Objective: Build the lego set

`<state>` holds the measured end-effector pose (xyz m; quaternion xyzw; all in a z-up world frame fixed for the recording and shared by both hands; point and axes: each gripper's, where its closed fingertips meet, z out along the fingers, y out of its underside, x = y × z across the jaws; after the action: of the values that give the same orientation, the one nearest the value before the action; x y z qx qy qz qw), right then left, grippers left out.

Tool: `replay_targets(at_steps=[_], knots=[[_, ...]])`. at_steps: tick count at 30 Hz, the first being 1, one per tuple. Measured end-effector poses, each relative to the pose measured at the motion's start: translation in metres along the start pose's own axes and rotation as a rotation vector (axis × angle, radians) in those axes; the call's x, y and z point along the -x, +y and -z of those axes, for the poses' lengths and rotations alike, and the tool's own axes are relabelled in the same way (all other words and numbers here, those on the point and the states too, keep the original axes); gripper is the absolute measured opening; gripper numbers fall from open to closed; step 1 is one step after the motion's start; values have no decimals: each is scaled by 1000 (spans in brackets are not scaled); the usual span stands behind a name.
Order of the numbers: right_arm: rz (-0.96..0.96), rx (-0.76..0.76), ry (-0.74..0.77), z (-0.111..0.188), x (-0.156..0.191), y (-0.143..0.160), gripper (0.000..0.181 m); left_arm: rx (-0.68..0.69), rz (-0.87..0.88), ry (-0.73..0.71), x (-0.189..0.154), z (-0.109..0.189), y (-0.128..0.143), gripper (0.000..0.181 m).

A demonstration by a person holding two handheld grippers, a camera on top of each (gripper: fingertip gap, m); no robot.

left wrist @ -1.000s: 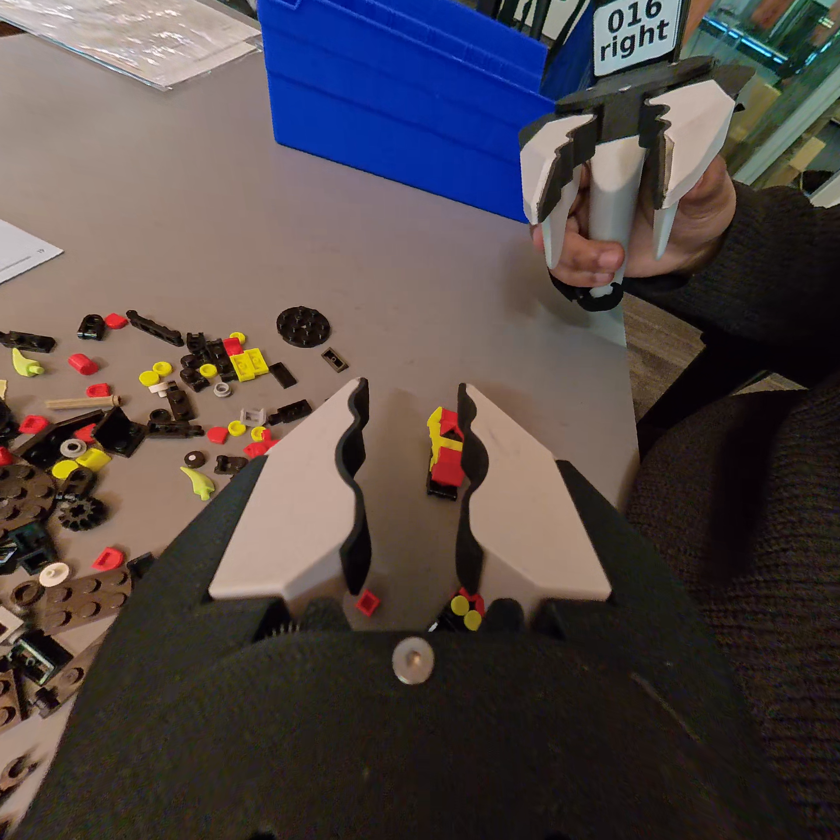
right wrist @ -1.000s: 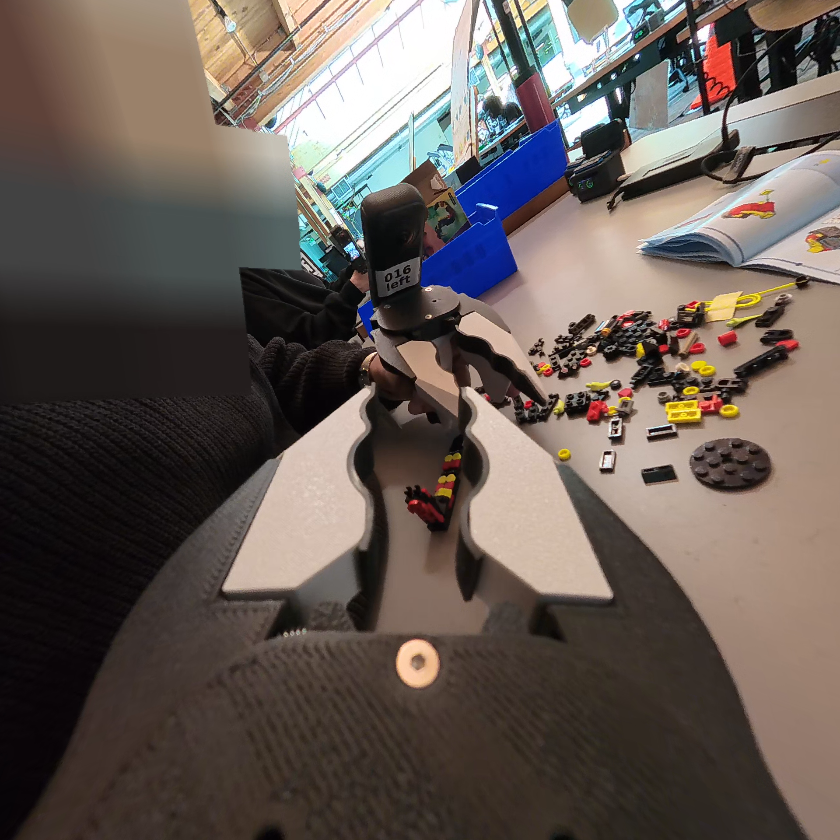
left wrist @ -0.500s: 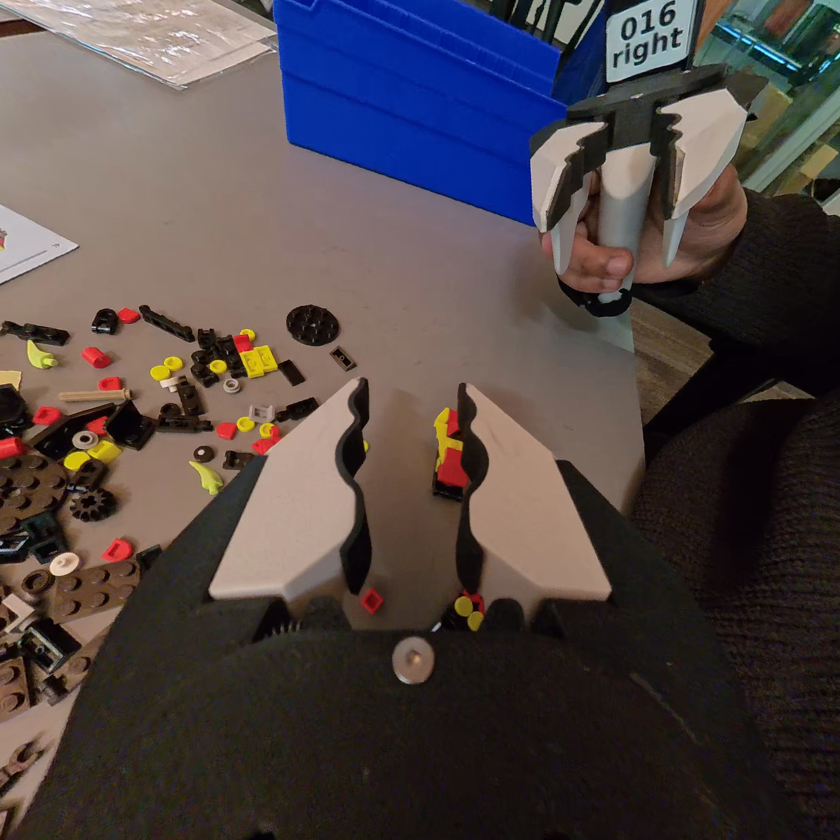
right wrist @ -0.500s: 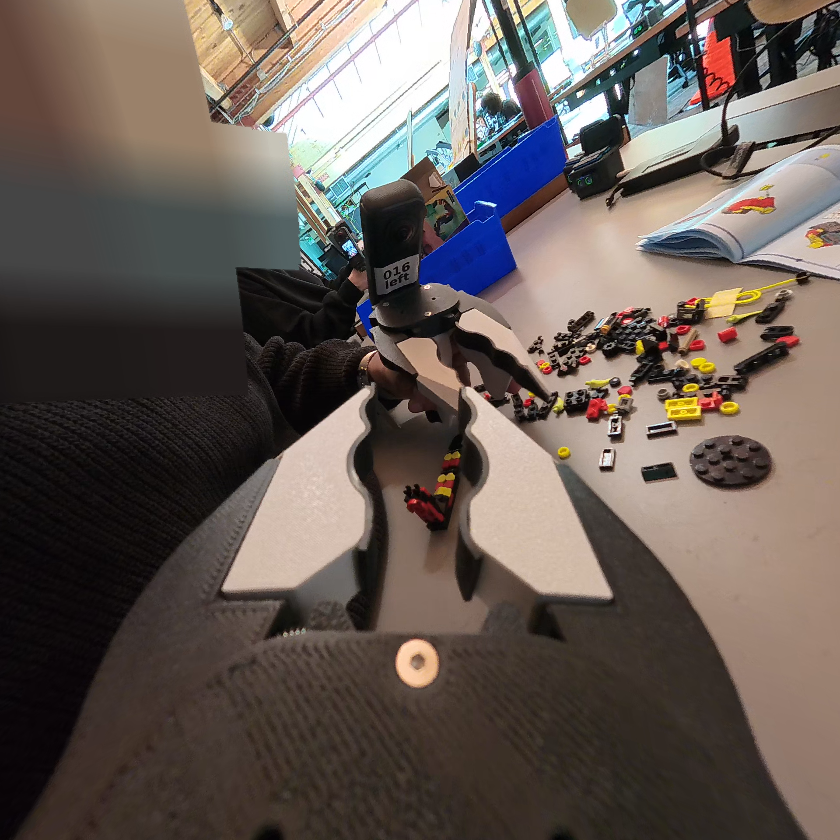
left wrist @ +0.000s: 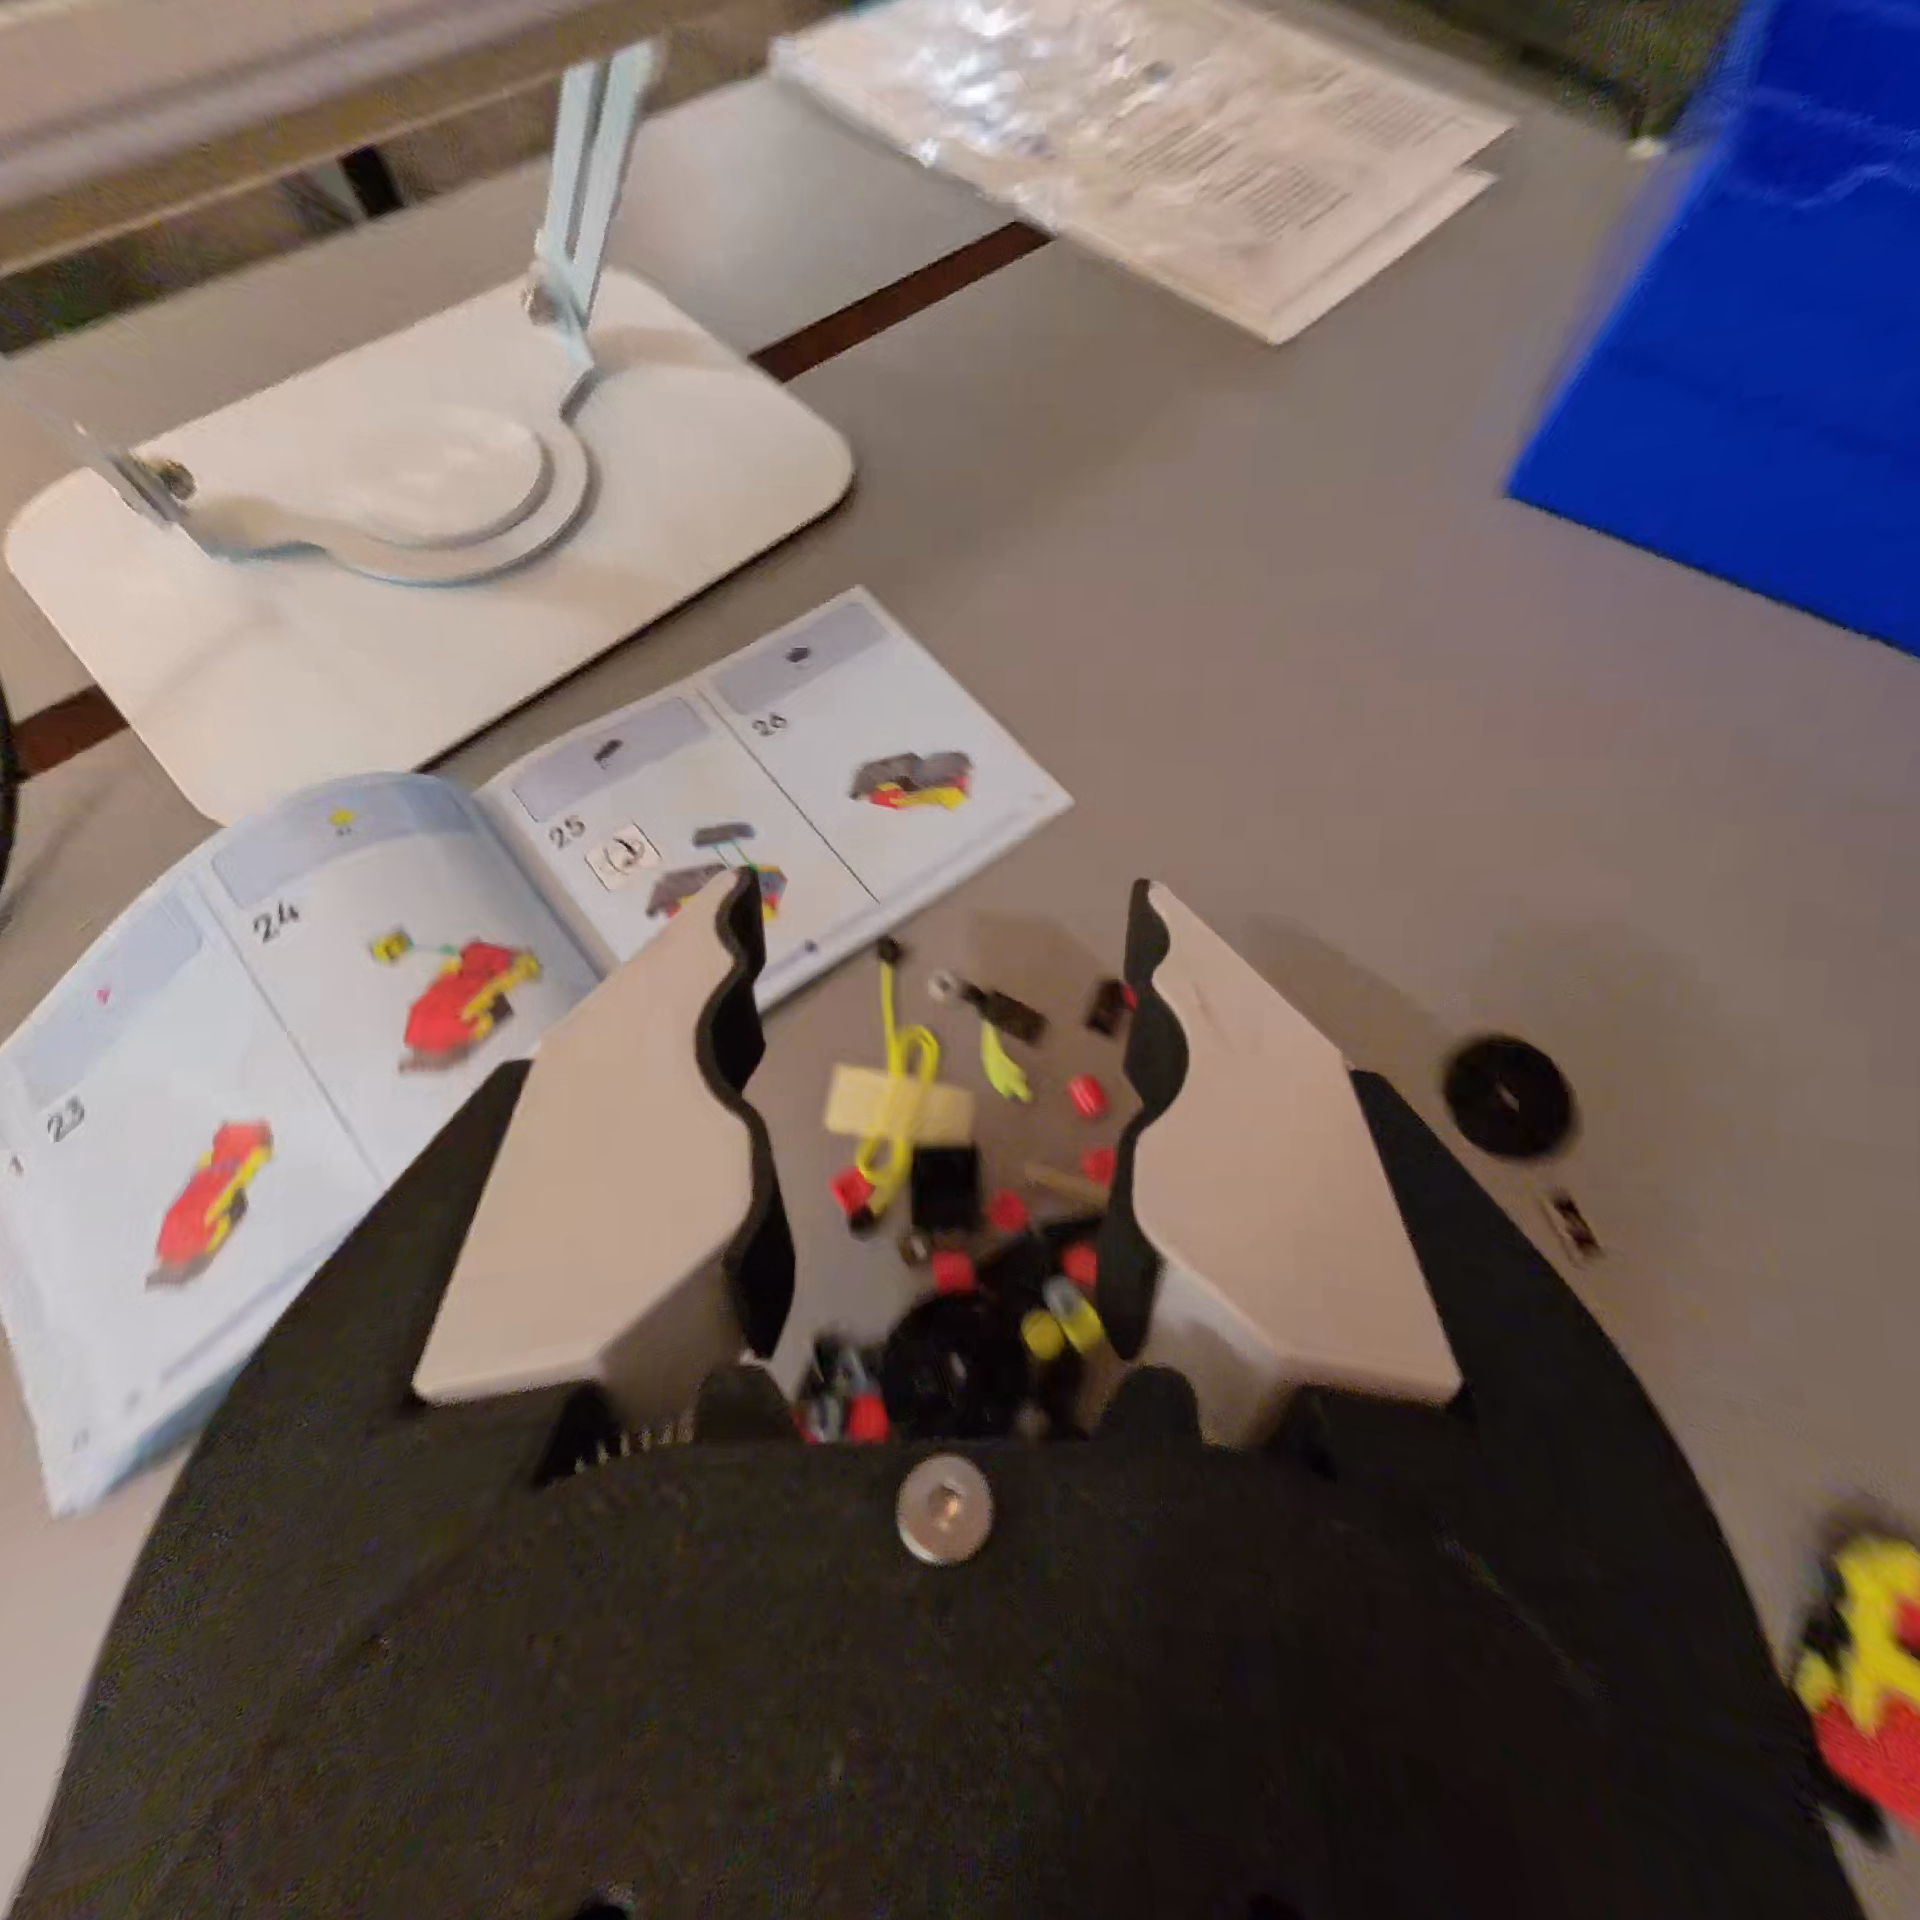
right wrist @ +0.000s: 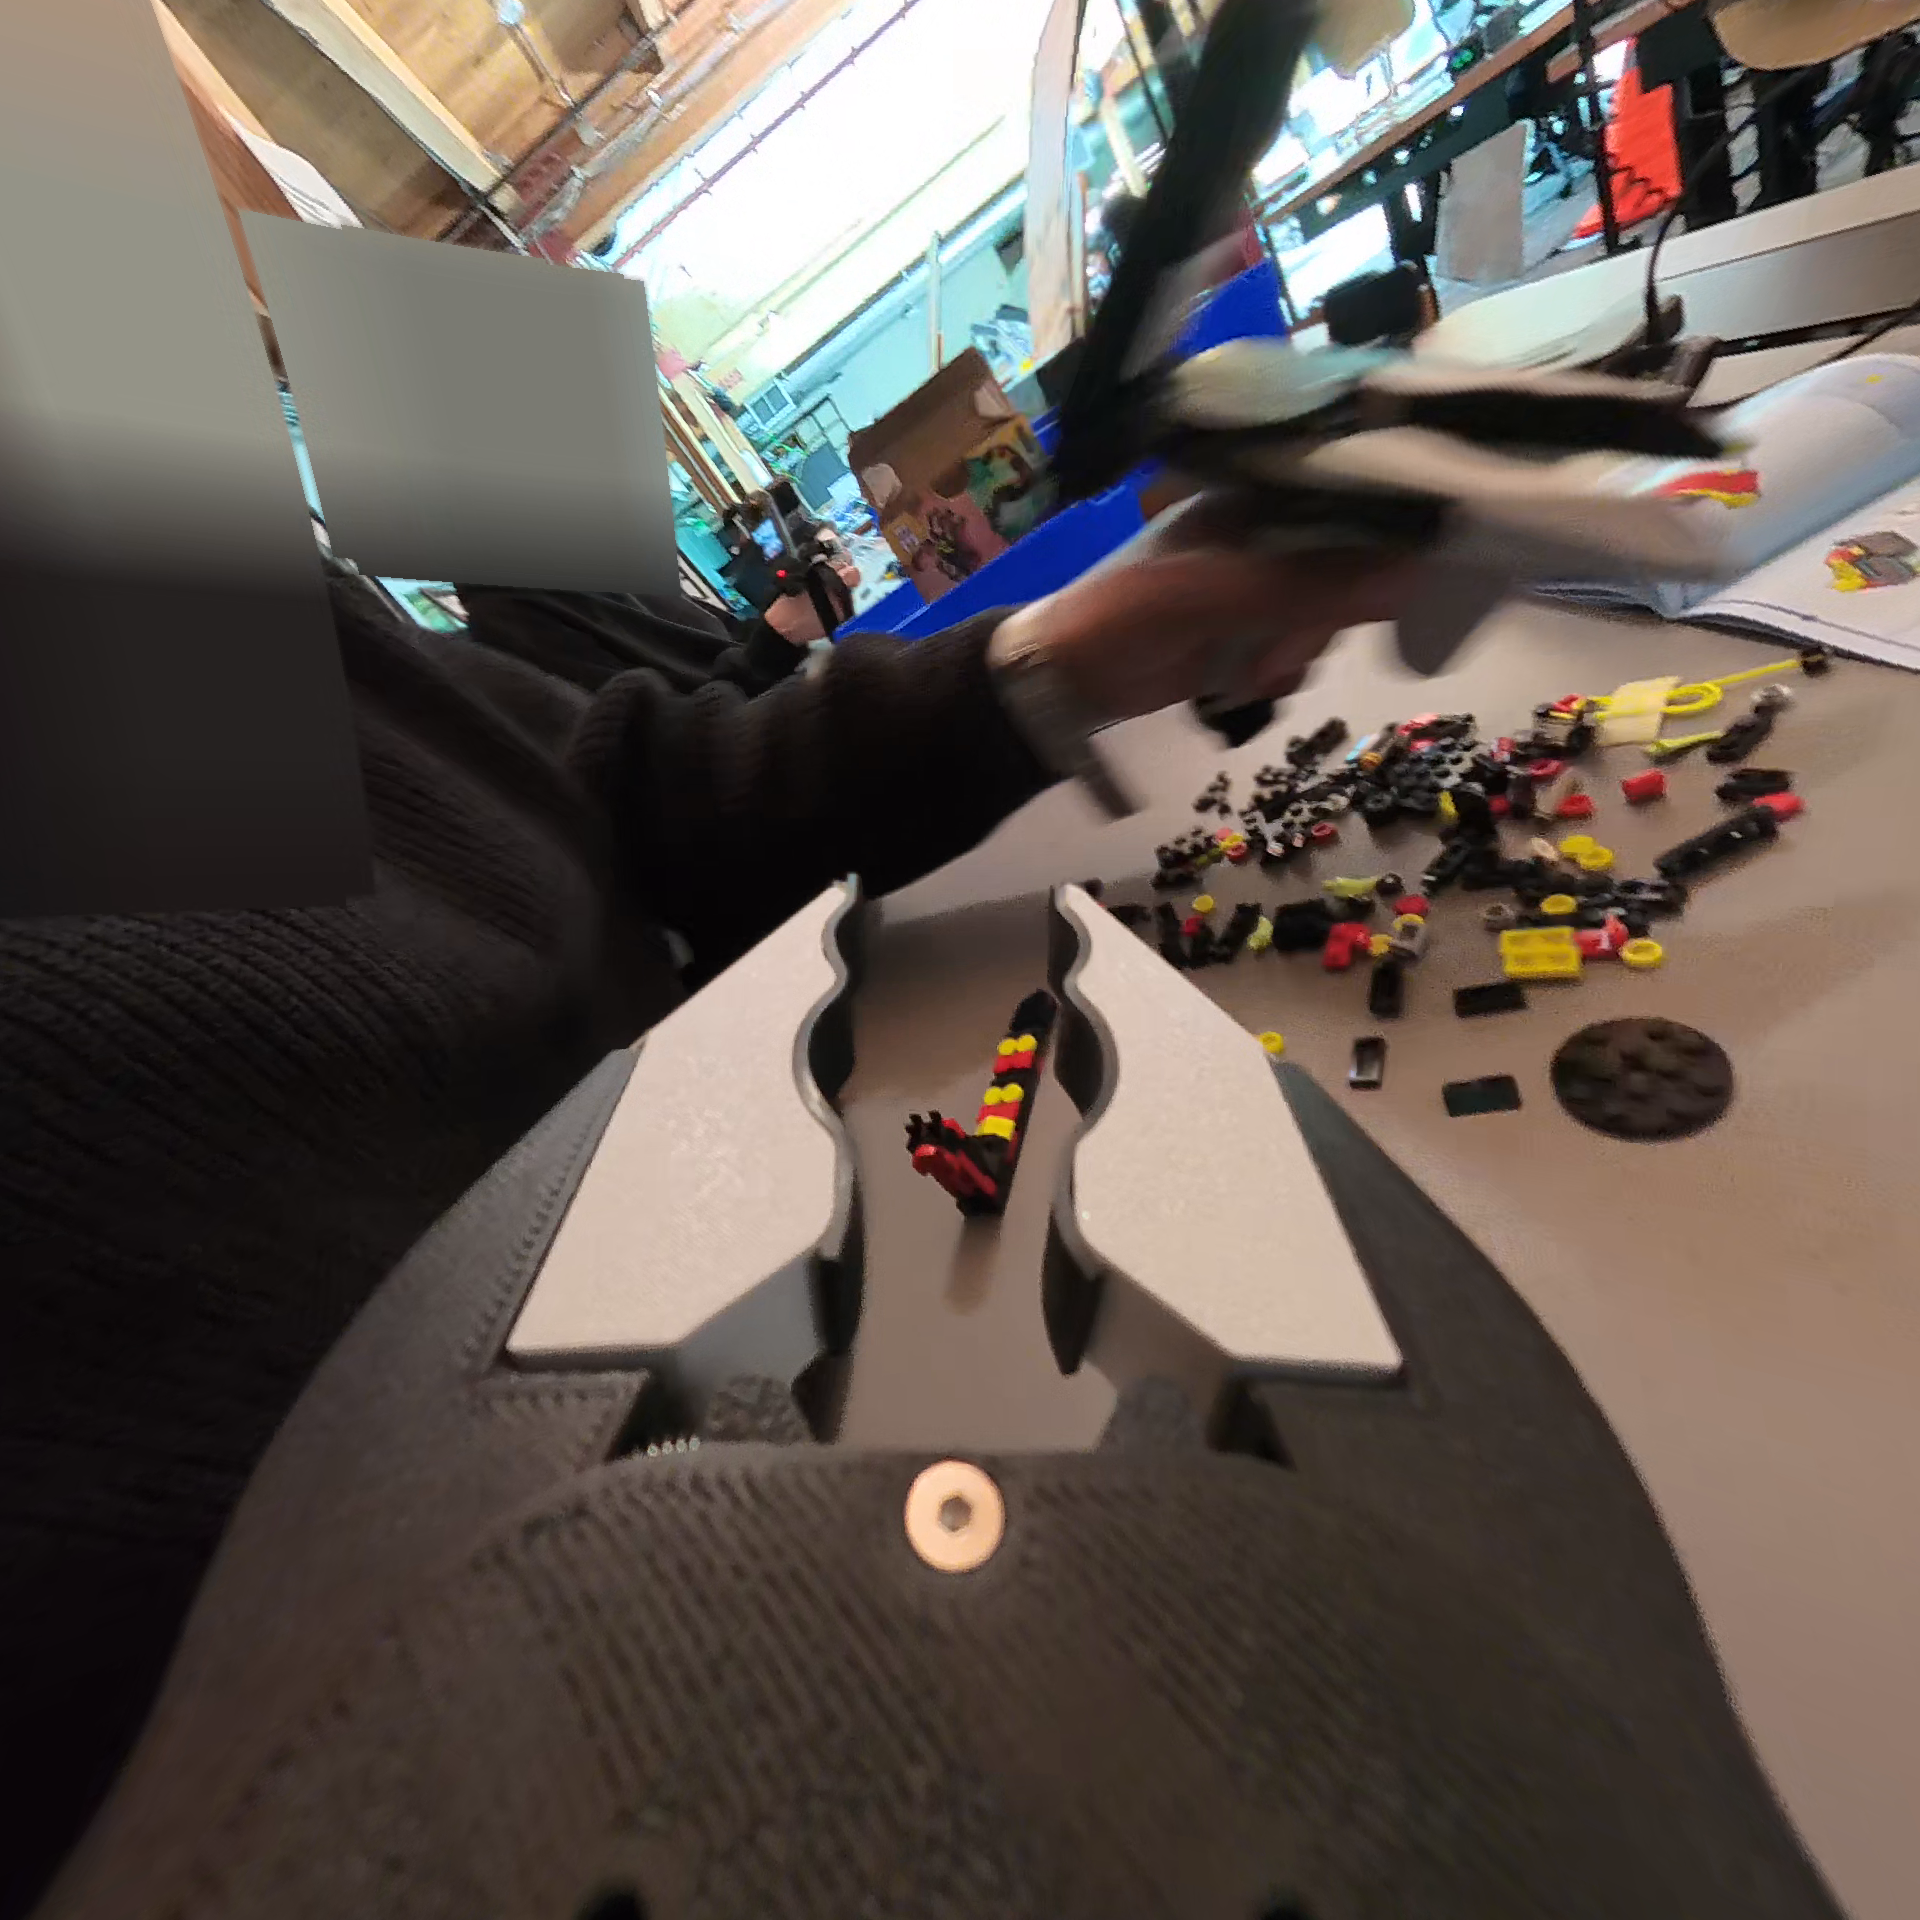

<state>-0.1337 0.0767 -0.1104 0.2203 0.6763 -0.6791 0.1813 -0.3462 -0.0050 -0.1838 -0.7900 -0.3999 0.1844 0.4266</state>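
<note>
A small red, yellow and black lego assembly (right wrist: 987, 1112) stands on the grey table (right wrist: 1662, 1351) between the fingers of my right gripper (right wrist: 956, 899). That gripper is open, and the assembly sits close to its right finger. The assembly shows blurred at the lower right of the left wrist view (left wrist: 1865, 1673). My left gripper (left wrist: 942, 888) is open wide and empty, above loose lego pieces (left wrist: 935, 1174). It appears blurred in the right wrist view (right wrist: 1403, 468), held over the pile of pieces (right wrist: 1455, 831).
An open instruction booklet (left wrist: 343, 987) lies left of the pile. A white stand base (left wrist: 416, 520) is behind it, and a blue bin (left wrist: 1766, 364) at the right. A black round plate (left wrist: 1507, 1093) lies apart (right wrist: 1642, 1081). Papers in plastic (left wrist: 1164, 145) lie at the back. About 12 centimeters separates my left fingertips from the black round plate (left wrist: 1507, 1093). My right wrist view (right wrist: 1640, 1065) looks at it from another angle.
My left gripper has swung left, away from the assembly, over the loose pieces toward the booklet, and its jaws have opened wider. The right gripper and the assembly have stayed put.
</note>
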Motion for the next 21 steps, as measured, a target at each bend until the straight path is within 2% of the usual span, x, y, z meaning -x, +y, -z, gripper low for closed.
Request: replay_targets(at_steps=[4, 7, 9, 15, 21], knots=[[-13, -15, -22, 1, 2, -4, 33, 167, 94, 68, 4, -51, 3, 78], [-34, -51, -26, 6, 1, -10, 33, 242, 38, 21, 8, -68, 14, 80], [-63, -84, -29, 11, -1, -14, 33, 293, -21, -28, 13, -73, 26, 83], [-160, -176, -52, 23, -9, -26, 37, 276, -18, -30, 16, -75, 23, 76], [-191, -191, -58, 24, -13, -27, 37, 269, -9, -27, 17, -80, 19, 76]])
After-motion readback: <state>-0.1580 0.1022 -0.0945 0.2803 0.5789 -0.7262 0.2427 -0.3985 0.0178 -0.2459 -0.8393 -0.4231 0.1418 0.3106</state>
